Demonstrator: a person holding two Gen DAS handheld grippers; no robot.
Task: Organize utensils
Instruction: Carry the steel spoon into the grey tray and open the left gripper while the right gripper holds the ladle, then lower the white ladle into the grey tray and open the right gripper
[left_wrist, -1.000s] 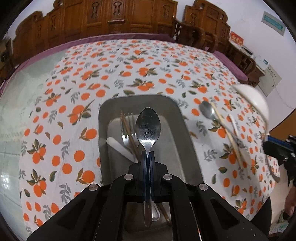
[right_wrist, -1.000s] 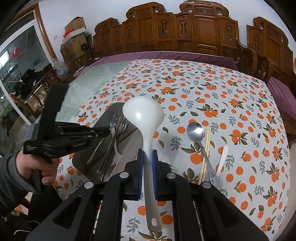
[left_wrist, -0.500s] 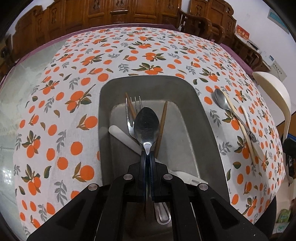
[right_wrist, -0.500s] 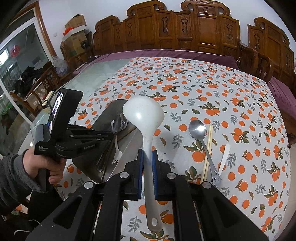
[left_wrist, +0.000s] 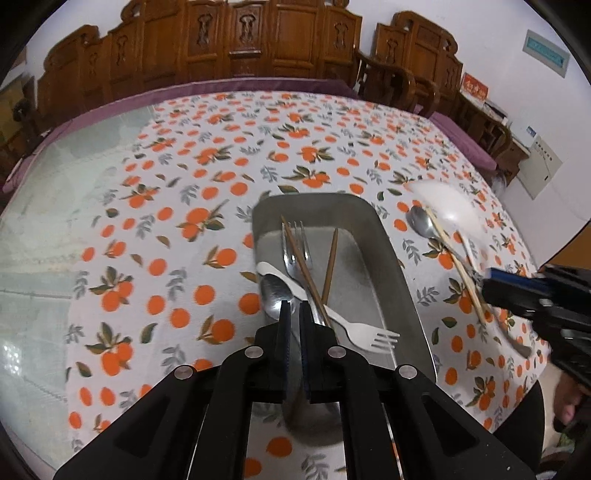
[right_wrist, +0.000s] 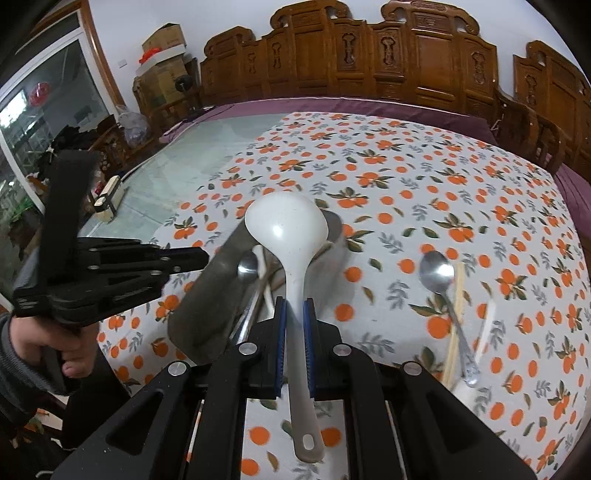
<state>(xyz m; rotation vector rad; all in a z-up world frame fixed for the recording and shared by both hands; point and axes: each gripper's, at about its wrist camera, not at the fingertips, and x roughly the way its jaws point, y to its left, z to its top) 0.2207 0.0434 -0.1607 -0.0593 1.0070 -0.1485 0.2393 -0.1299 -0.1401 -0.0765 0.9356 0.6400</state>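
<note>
A metal tray (left_wrist: 391, 251) on the orange-print cloth holds a metal fork (left_wrist: 295, 243), brown chopsticks (left_wrist: 330, 258), a white plastic fork (left_wrist: 354, 325) and a metal spoon (left_wrist: 275, 293). My left gripper (left_wrist: 294, 308) hovers over the tray's near left edge, its jaws almost together with nothing between them. In the right wrist view the left gripper (right_wrist: 201, 258) sits just left of the tray (right_wrist: 207, 306). My right gripper (right_wrist: 293, 306) is shut on the handle of a white ladle (right_wrist: 286, 225), whose bowl hangs over the tray's far end.
Right of the tray, another metal spoon (right_wrist: 437, 273), pale chopsticks (right_wrist: 458, 295) and a blurred white piece (right_wrist: 484, 317) lie on the cloth. Bare glass tabletop (left_wrist: 55, 229) lies to the left. Carved wooden chairs (right_wrist: 369, 62) ring the table. A hand (right_wrist: 55, 343) holds the left gripper.
The left gripper let go of the metal spoon, which now lies in the tray, and pulled back up and to the left. The right gripper carried the ladle left, over the tray.
</note>
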